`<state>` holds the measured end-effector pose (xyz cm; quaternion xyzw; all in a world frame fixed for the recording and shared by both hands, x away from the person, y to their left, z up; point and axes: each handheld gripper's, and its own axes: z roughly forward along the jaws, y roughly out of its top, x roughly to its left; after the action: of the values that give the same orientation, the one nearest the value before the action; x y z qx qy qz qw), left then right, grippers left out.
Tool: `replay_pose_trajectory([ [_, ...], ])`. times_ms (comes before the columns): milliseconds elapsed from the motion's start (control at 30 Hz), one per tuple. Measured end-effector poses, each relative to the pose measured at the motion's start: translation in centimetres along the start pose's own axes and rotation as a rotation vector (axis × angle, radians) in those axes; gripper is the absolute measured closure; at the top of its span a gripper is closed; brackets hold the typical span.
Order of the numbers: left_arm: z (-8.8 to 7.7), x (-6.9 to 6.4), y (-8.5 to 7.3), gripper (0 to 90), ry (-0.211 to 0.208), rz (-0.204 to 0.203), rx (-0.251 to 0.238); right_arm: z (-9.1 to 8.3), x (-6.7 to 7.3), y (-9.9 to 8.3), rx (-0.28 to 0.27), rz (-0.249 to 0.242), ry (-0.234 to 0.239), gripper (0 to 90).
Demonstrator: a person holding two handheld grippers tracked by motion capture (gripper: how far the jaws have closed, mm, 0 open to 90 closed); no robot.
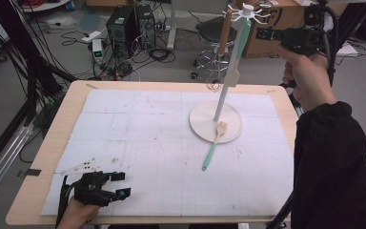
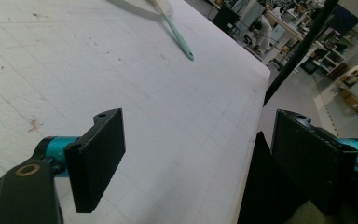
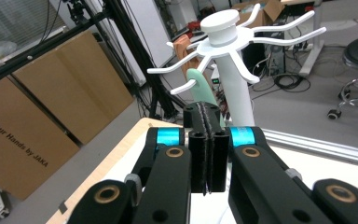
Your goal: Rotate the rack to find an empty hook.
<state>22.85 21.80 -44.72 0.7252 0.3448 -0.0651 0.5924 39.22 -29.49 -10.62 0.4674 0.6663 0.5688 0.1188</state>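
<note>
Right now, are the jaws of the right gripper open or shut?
Shut. In the right gripper view the two black jaws of the right gripper press flat together with nothing between them, just in front of the white utensil stand.

We see a white rack (image 1: 228, 71) on a cream round base (image 1: 200, 125), a mint-handled spatula (image 1: 213, 149) with a pale wooden head, a white gridded mat (image 1: 138, 143), and black jaws with turquoise trim.

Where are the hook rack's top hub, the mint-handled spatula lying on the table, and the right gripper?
Hook rack (image 3: 220, 29): right gripper view, on its round white top hub.
Mint-handled spatula (image 1: 211, 153): high view, midway along its green handle.
Right gripper (image 3: 207, 140): right gripper view, on the seam of its closed black jaws.
</note>
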Motion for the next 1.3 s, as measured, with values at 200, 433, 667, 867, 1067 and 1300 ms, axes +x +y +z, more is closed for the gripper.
replay_pose_trajectory([
  [200, -0.2, 0.1, 0.0, 18.5, 0.001, 0.001, -0.004, -0.1, -0.9, 0.3, 0.024, 0.023, -0.021, 90.0],
  [433, 0.0, 0.1, 0.0, 18.6, -0.001, 0.004, 0.002, -0.5, -1.9, 0.9, 0.028, 0.033, -0.054, 90.0],
  [667, 0.2, -0.1, 0.1, 18.6, -0.002, 0.008, 0.006, -0.2, -2.8, 1.6, 0.023, 0.044, -0.059, 90.0],
  [867, -0.2, 0.0, 0.2, 18.9, 0.004, 0.014, -0.002, -0.1, -2.4, 2.4, 0.028, 0.027, -0.043, 89.9],
  [1067, -0.1, 0.0, 0.2, 18.9, -0.001, 0.018, 0.007, -0.1, -1.7, 2.2, 0.045, 0.004, -0.037, 90.0],
  [1300, -0.1, -0.2, 0.2, 19.0, -0.001, 0.013, 0.004, 0.9, -0.2, 2.0, 0.062, -0.019, -0.014, 89.9],
])
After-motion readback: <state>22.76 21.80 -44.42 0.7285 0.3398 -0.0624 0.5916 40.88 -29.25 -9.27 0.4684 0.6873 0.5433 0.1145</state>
